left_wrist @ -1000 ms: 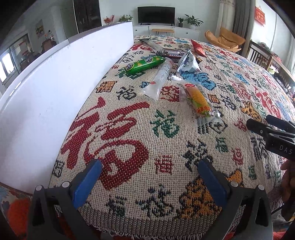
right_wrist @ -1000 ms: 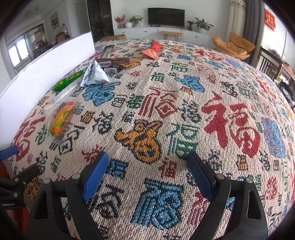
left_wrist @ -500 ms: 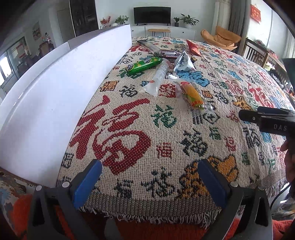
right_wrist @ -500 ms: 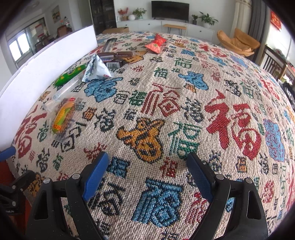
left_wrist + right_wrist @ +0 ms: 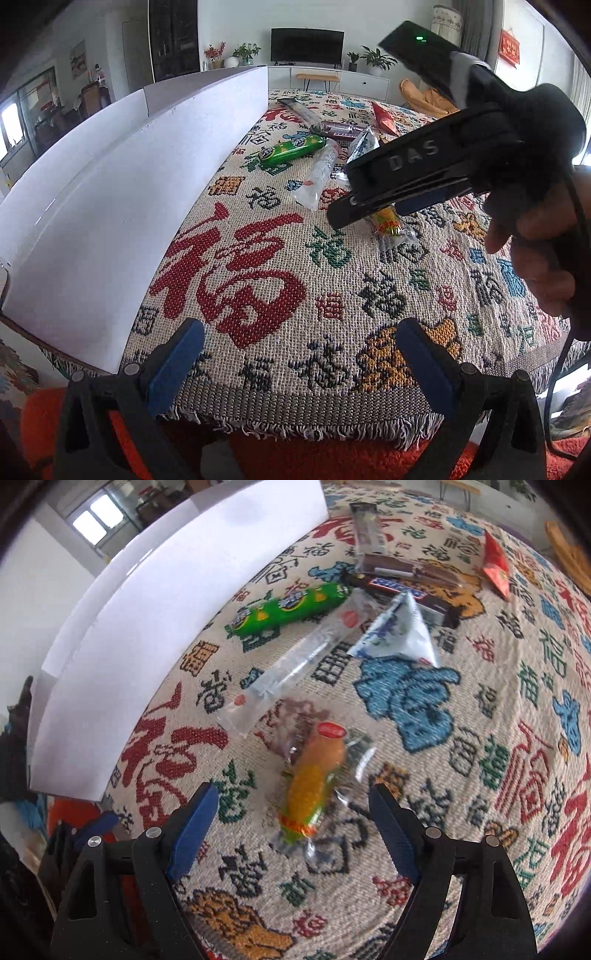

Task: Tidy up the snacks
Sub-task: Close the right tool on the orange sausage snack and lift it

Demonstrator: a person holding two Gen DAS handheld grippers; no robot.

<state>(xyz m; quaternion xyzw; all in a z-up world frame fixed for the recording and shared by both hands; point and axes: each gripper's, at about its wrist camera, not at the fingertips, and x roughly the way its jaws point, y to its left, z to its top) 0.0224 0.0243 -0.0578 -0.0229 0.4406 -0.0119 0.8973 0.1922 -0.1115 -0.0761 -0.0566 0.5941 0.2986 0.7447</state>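
Snack in a clear wrapper, yellow and orange inside, lies flat on the woven cloth of the worktop, just ahead of the right tool and between its two blue pads. The snack's long side points away from the tool, a bit tilted, so the pads stand on either side of its thin width. The right tool is spread wide and its jaws have just been closing a little, but they do not touch the wrapper yet. The left tool is spread too, holds nothing, and sits near the cloth's front edge, well apart from the snack. So the right hand is nearer. More snacks, like the green pack, lie farther back by the white board
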